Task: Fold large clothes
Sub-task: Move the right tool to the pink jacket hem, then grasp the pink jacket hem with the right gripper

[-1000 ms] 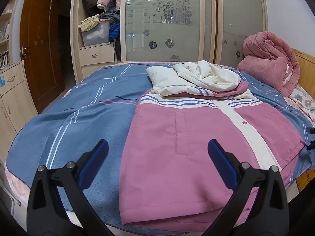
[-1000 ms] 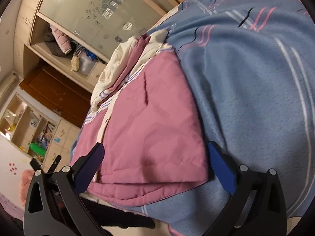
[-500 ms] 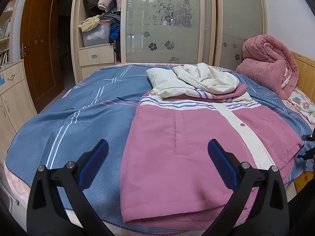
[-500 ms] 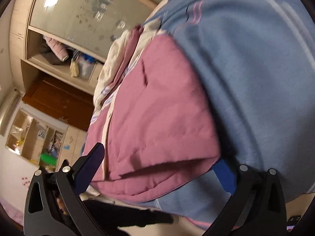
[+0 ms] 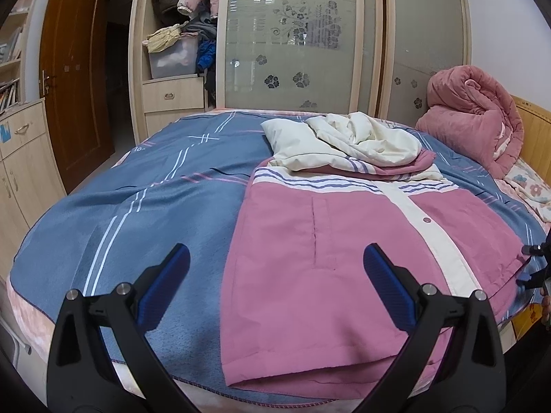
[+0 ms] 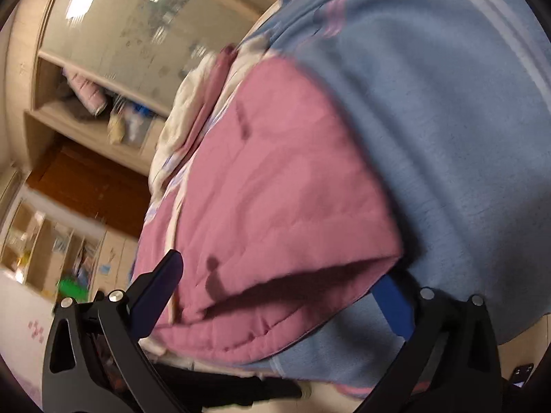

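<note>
A large pink padded jacket (image 5: 310, 258) with a cream button strip and striped yoke lies flat on the blue bed cover (image 5: 137, 206). Its cream hood and sleeves (image 5: 347, 144) are bunched at the far end. My left gripper (image 5: 275, 275) hangs open above the jacket's near hem, touching nothing. My right gripper (image 6: 282, 285) is open at the jacket's (image 6: 275, 199) corner. Its right finger (image 6: 392, 303) sits under the raised hem fold, and its left finger (image 6: 158, 285) is out over the cloth. The right gripper's tip (image 5: 535, 265) shows at the right edge of the left wrist view.
A rolled pink quilt (image 5: 475, 117) sits at the bed's far right by a wooden headboard (image 5: 533, 127). A wardrobe with frosted sliding doors (image 5: 296, 41) and open shelves of clothes stands behind the bed. A wooden door (image 5: 75, 69) and cabinets (image 5: 20, 158) are on the left.
My right gripper has moved in to the jacket's corner, and its right finger now lies beneath the hem. The left gripper has drawn back a little and stays open.
</note>
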Demonstrator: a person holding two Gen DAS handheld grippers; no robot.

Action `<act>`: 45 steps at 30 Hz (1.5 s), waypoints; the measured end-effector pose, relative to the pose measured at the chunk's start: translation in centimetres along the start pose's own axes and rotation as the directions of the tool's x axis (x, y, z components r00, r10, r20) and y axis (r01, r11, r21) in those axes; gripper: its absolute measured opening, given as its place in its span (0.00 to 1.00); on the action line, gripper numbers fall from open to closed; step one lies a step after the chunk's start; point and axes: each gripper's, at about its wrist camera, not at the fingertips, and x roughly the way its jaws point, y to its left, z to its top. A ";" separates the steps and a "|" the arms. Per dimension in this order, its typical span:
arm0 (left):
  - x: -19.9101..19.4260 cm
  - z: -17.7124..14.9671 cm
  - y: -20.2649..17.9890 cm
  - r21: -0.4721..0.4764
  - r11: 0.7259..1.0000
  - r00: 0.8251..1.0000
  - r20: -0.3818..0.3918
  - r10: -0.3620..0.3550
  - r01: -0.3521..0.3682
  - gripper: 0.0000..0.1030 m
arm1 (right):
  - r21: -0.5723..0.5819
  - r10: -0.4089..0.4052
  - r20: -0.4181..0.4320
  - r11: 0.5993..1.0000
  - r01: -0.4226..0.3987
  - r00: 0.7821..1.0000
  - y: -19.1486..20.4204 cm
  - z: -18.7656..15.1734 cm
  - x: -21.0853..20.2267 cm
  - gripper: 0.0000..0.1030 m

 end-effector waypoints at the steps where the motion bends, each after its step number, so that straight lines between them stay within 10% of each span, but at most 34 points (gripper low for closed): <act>1: 0.0 0.0 0.0 -0.002 1.000 1.000 0.001 -0.002 0.002 0.98 | 0.013 0.017 -0.014 1.000 -0.017 1.000 -0.2 -0.2 0.2 0.99; 6: 0.0 0.1 -0.4 0.003 1.000 1.000 0.004 -0.011 0.011 0.98 | 0.037 0.122 -0.029 0.992 -0.120 0.992 0.3 -0.6 0.1 0.99; 14: 0.1 0.2 -0.7 0.002 1.000 1.000 0.004 -0.017 0.017 0.98 | -0.076 0.164 0.179 0.985 -0.152 0.970 2.6 -0.7 -2.7 0.99; 20: 0.3 0.1 -1.0 0.010 1.000 1.000 0.001 -0.017 0.017 0.98 | 0.040 0.032 0.115 0.999 -0.036 0.993 1.3 -0.5 0.2 0.99; 25: 0.3 0.0 -0.8 0.007 1.000 1.000 -0.001 -0.009 0.009 0.98 | -0.070 0.101 0.242 0.994 -0.086 0.965 3.9 -0.2 -1.3 0.99; 28: 0.5 -0.2 -0.4 -0.009 1.000 1.000 -0.007 -0.007 0.006 0.98 | -0.020 0.014 0.149 1.000 -0.011 0.989 3.6 0.3 1.1 0.99; 35: 0.3 -0.2 0.5 -0.037 0.999 1.000 -0.004 -0.008 0.008 0.98 | 0.000 -0.157 0.143 0.987 0.159 0.977 3.4 0.1 2.5 0.53; 39: 0.0 -0.3 1.4 -0.080 0.997 1.000 0.005 -0.024 0.024 0.98 | 0.058 -0.120 0.168 0.992 0.111 0.978 2.2 0.1 2.0 0.16; 45: -1.1 -1.2 4.5 -0.264 0.961 0.996 0.025 -0.081 0.085 0.98 | 0.000 -0.031 0.206 0.999 0.032 0.978 3.9 0.1 1.4 0.08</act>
